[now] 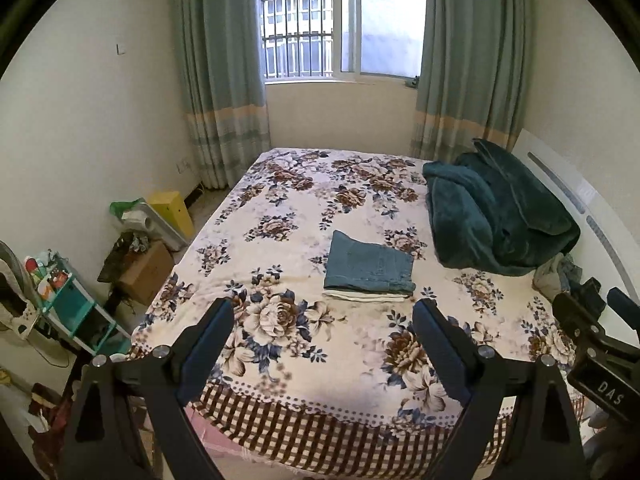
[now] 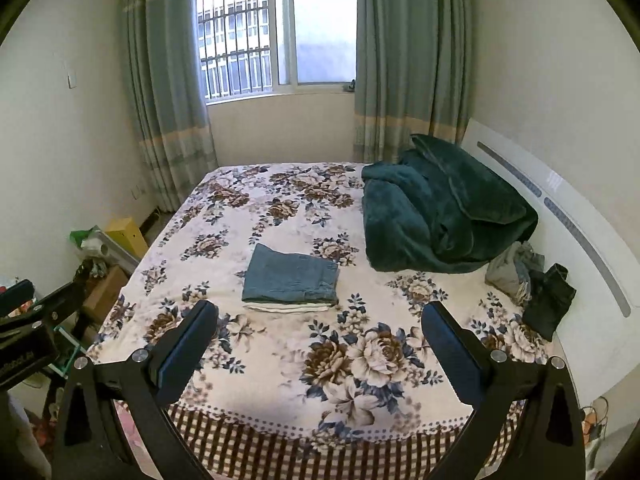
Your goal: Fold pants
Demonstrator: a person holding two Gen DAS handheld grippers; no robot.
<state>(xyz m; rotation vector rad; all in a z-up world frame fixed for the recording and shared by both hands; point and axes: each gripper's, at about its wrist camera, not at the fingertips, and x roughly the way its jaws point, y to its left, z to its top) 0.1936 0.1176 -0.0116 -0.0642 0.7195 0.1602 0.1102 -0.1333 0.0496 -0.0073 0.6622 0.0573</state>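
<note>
Well ahead of both spread, empty claws [image 1: 323, 320] [image 2: 320, 322], folded jeans [image 1: 370, 266] on bed [image 1: 280, 184]

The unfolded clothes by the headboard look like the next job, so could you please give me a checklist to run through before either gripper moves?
1. Left gripper open and holding nothing: ok.
2. Right gripper open and holding nothing: ok.
3. Folded stack, blue jeans on top, lying square on the floral bedspread: ok.
4. Unfolded clothes within view: ok, a grey garment and dark pants lie bunched beside the headboard.
5. Bare bedspread in front of the stack for folding: ok.
6. Whether the grey garment is pants: cannot tell.
</note>
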